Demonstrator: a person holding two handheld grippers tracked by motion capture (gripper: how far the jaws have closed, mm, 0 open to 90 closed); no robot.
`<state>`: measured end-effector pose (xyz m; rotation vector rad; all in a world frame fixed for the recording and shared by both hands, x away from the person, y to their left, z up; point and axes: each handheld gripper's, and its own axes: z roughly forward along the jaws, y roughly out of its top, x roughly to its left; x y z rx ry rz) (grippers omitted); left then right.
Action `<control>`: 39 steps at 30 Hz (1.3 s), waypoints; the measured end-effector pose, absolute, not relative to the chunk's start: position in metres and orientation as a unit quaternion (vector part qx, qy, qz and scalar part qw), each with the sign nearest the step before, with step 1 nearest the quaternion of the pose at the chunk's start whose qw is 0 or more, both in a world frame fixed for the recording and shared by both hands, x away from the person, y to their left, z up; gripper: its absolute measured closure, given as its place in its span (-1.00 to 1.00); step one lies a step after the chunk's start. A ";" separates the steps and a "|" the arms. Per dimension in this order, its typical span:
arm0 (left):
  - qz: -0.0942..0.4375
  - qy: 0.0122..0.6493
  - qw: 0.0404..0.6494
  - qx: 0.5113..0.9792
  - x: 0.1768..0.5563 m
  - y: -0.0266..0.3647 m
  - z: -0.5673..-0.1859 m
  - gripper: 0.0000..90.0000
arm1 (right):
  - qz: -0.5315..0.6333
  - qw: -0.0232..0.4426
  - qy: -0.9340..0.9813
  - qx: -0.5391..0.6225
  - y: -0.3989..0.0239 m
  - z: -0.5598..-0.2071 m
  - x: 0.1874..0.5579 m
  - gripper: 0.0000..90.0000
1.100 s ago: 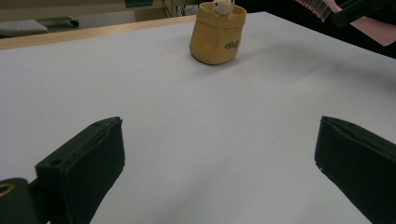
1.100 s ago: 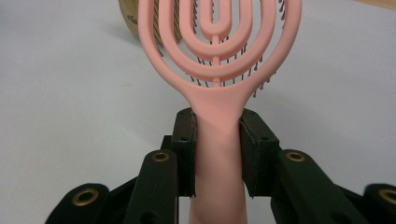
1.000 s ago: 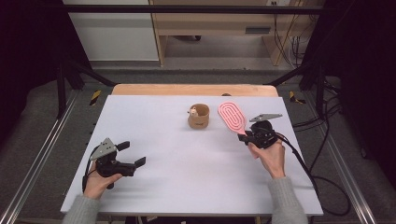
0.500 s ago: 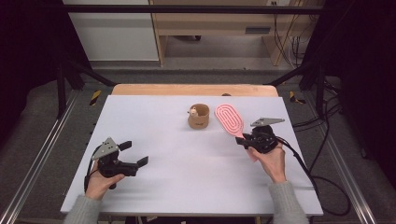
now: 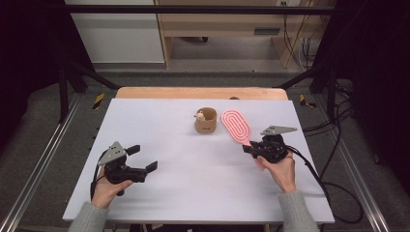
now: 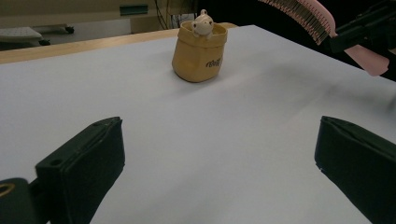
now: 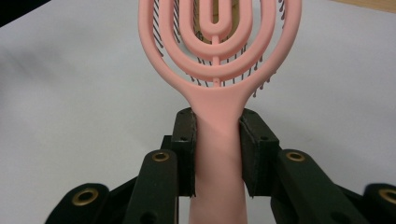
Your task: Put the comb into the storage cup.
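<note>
The pink hairbrush (image 7: 218,60) has an oval, open head made of nested loops around a central slot, with dark bristles showing through the gaps, and a flat, smooth handle. The right gripper (image 5: 255,148) has its fingers (image 7: 186,154) clenched on that handle just below the head. The brush is held above the surface (image 5: 193,188) toward its right edge, with its head pointing at the far edge. Just beside the head stands a tan pouch-shaped holder (image 6: 199,52) with a small bear figure on its rim. Near the front left corner, the left gripper (image 5: 143,158) hovers with fingers (image 6: 83,158) released, wide apart.
</note>
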<state>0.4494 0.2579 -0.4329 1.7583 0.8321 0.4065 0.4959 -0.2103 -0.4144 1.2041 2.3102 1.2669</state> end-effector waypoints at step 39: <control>0.164 0.341 0.559 0.738 0.460 0.204 -0.399 -0.96 | 0.487 0.117 0.784 0.367 -0.206 -0.418 0.479 0.55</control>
